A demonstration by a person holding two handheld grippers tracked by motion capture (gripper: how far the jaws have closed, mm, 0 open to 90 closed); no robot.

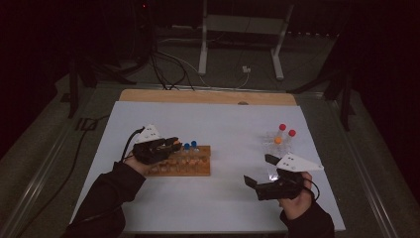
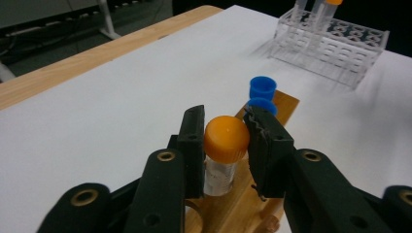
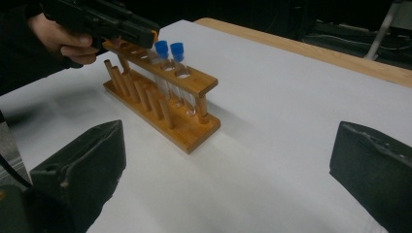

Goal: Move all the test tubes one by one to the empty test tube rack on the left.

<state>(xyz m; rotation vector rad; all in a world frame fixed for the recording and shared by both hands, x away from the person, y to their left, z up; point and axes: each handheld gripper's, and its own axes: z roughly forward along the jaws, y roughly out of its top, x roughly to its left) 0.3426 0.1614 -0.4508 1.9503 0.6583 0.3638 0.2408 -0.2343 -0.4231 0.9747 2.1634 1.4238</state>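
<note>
- Black jaws of the left gripper [image 2: 226, 141] stand on either side of one orange-capped tube [image 2: 224, 150], pads pressing its cap, so the tongs are clenched on it; in the high view this gripper [image 1: 174, 143] sits over the left end of the rack.
- Held tube stands upright in a hole at the left end of one wooden rack [image 1: 190, 163], which lies left of centre on the white table sheet [image 1: 223, 124].
- Two blue-capped tubes [image 3: 168, 56] stand upright in the same rack, just beyond the orange one, next to each other; the left gripper view shows their two blue caps [image 2: 262, 88] past the jaws.
- Along the rack's front edge runs a row of wooden pegs [image 3: 138, 90]; their number is hard to tell.
- Well apart to the right stands one clear plastic rack [image 1: 276, 151] holding three tubes: two red caps [image 1: 282, 127] and one orange cap [image 1: 278, 140].
- Nearest the person on the right, the right gripper [image 1: 260, 171] is released, its two jaws spread wide with nothing between them, hovering just in front of the clear rack.
</note>
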